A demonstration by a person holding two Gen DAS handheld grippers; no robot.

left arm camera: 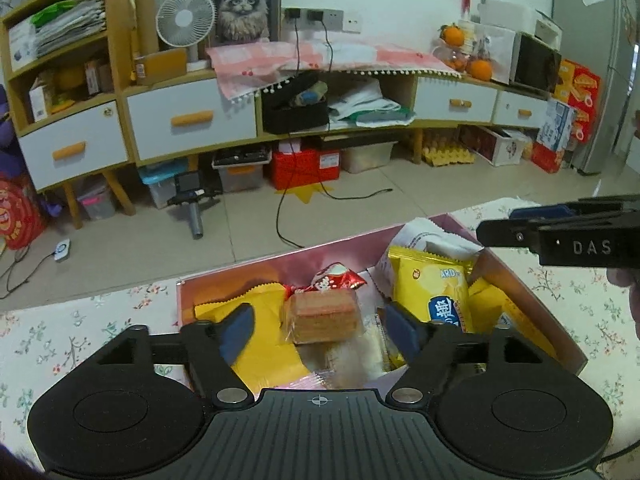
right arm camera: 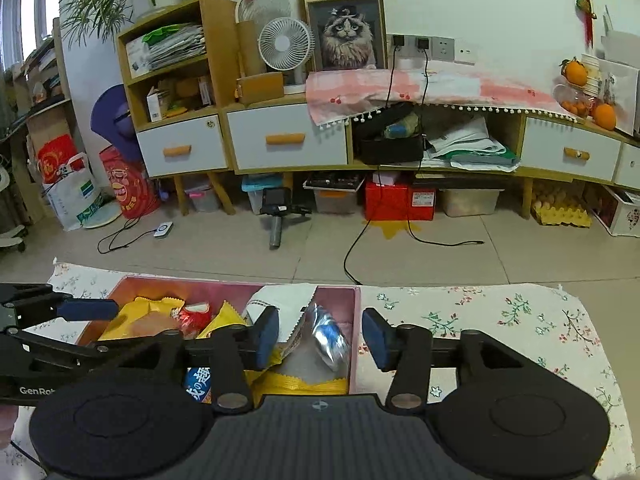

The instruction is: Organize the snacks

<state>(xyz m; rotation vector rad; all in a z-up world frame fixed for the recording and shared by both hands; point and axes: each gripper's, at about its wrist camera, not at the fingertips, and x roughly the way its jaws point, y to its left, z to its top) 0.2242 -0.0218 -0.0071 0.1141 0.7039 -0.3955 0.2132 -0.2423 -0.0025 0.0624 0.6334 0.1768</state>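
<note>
Two handheld black grippers with blue pads hover over an open pink cardboard box [left arm camera: 280, 264] of snacks, which sits on a white tablecloth printed with small flowers [right arm camera: 500, 320]. The left gripper [left arm camera: 318, 330] has its jaws spread wide above a clear-wrapped stack of pink wafers [left arm camera: 323, 314]; neither pad touches it. Beside the wafers lie a yellow chip bag with a blue label [left arm camera: 434, 292] and a small red-and-white sweet wrapper [left arm camera: 334, 278]. The right gripper [right arm camera: 320, 338] stands parted over the box's right end, with a crinkled silver foil packet [right arm camera: 330, 338] between its pads but not pressed by them. Beyond the table stands a low wooden cabinet with white drawers [right arm camera: 288, 140].
</note>
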